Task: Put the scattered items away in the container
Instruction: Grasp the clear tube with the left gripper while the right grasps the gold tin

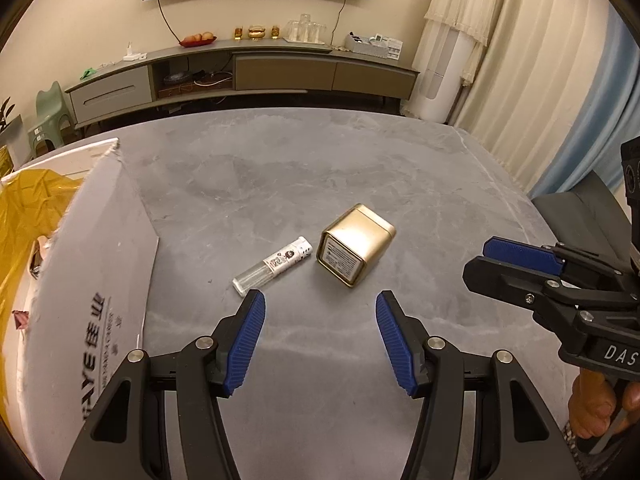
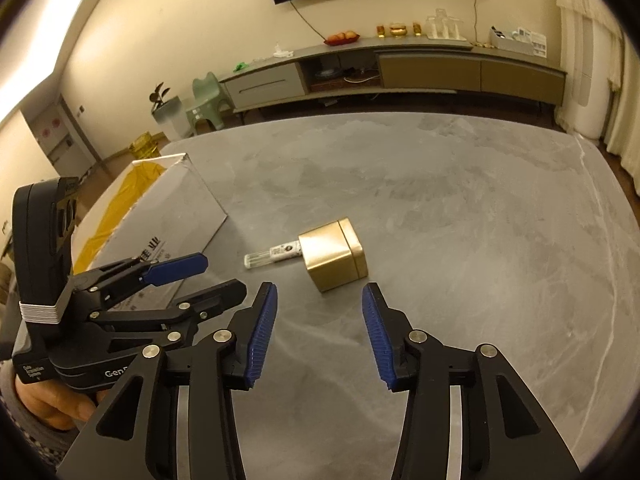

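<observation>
While both grippers hung spread and empty, the lighter (image 1: 273,265) lay just near-left of the tin (image 1: 355,245). Left gripper (image 1: 320,314) should straddle it crosswise; the box (image 1: 100,280) sat left

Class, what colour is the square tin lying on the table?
Gold tin, clearest in the right wrist view.

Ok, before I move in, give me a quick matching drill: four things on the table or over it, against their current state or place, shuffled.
Things:
1. gold tin
2. lighter
3. white box
4. left tool

States:
A. open, holding nothing, above the table
B. lying on its side, label facing the left wrist camera
C. at the table's left edge, lined with yellow plastic
D. clear-bodied, lying flat between the box and the tin

Pairs: 1-B, 2-D, 3-C, 4-A
</observation>
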Action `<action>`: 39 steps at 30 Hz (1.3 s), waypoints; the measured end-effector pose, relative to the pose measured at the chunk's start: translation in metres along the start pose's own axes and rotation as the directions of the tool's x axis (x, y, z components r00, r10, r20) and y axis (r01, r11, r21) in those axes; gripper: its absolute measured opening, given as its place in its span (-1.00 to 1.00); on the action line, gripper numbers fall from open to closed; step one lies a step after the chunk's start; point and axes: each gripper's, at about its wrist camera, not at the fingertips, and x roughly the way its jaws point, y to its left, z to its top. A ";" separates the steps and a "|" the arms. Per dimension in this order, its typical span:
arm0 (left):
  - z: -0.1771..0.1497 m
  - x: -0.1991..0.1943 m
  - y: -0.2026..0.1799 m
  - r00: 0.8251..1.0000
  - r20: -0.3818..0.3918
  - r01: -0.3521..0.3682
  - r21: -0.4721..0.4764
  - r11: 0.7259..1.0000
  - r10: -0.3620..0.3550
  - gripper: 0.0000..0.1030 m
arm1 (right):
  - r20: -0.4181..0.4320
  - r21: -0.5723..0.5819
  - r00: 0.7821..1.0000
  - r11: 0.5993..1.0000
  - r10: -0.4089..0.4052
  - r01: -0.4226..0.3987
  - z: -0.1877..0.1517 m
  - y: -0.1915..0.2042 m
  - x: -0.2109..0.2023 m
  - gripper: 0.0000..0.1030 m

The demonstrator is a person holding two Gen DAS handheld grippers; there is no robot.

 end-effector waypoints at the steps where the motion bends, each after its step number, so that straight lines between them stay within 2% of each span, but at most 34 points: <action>1: 0.001 0.005 0.001 1.000 -0.003 -0.004 -0.003 1.000 0.004 0.15 | -0.001 -0.005 1.000 1.000 -0.001 0.000 0.001 -0.001 0.003 -0.07; 13: 0.014 0.061 0.021 0.998 -0.036 -0.062 -0.057 0.996 0.060 0.15 | -0.036 -0.161 0.998 0.986 -0.042 0.036 0.018 0.003 0.053 -0.05; 18: 0.015 0.078 0.025 0.997 -0.050 -0.064 -0.062 0.996 0.061 0.15 | -0.055 -0.189 0.998 0.982 -0.012 0.001 0.023 0.003 0.069 -0.05; 21: 0.013 0.079 0.020 0.996 -0.045 -0.072 -0.028 0.997 0.071 0.15 | -0.076 -0.189 0.997 0.982 -0.006 -0.008 0.022 -0.002 0.078 -0.05; 24: 0.011 0.074 0.016 0.998 -0.065 -0.015 -0.022 1.000 0.014 0.11 | -0.076 -0.176 0.997 0.984 -0.015 0.001 0.023 -0.010 0.079 -0.05; 25: 0.011 0.071 0.015 0.998 -0.056 -0.016 -0.016 1.000 0.015 0.11 | -0.072 -0.175 0.997 0.985 -0.015 0.002 0.024 -0.011 0.079 -0.05; 28: 0.015 0.067 0.015 0.997 -0.007 -0.082 0.021 0.996 0.082 0.14 | -0.061 -0.192 0.998 0.981 0.001 -0.013 0.029 -0.007 0.079 -0.02; 34: 0.014 0.090 0.019 0.995 -0.058 -0.086 0.017 0.996 0.087 0.14 | -0.065 -0.261 0.998 0.965 -0.003 -0.014 0.030 0.004 0.091 0.11; 39: 0.016 0.095 0.017 0.994 -0.043 -0.102 0.030 0.994 0.103 0.14 | -0.049 -0.254 0.999 0.967 -0.017 0.004 0.033 -0.004 0.089 0.11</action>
